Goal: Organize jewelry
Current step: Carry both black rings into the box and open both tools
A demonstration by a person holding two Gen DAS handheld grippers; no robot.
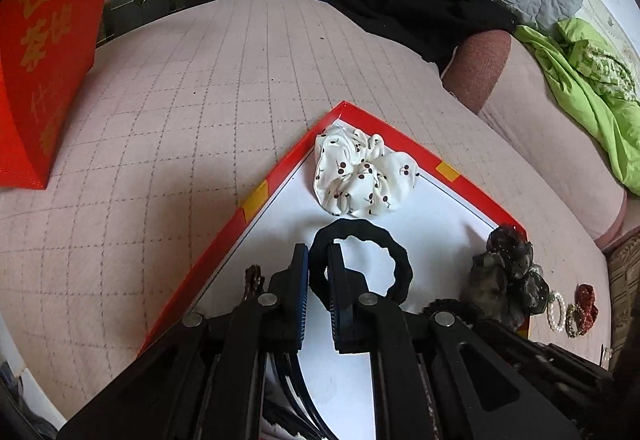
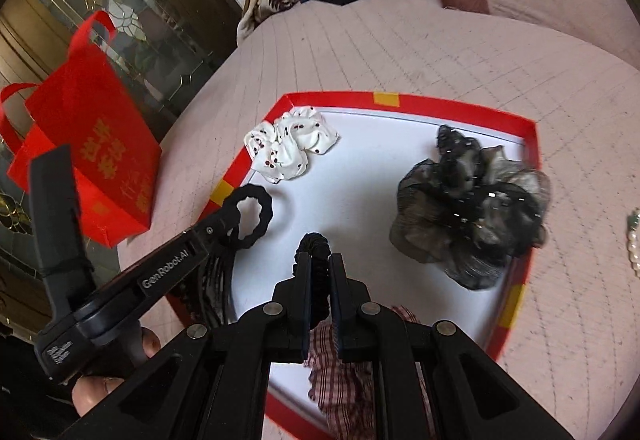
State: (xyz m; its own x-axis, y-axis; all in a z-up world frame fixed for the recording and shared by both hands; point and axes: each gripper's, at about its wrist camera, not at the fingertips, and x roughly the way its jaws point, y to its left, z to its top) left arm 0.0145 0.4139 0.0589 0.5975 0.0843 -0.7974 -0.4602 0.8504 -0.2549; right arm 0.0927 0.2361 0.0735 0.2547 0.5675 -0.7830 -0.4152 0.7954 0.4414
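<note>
Black hair ring [image 1: 362,260] hangs over the red-rimmed tray [image 2: 448,98] near its left edge, pinched in the left gripper [image 1: 318,254]. The right gripper [image 2: 319,260] clamps a black ribbed hair tie [image 2: 316,244] above the tray's near edge. White cherry scrunchie [image 2: 290,148] lies in the far-left corner, grey organza scrunchie [image 2: 472,208] at the right edge.

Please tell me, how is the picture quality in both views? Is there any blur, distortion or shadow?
Left wrist view: strong fisheye bending of the quilted cover, dark corners, sharp focus, and the black hair tie throws a soft shadow on the tray. Right wrist view: same bending, slight blur on the dark scrunchie.
</note>
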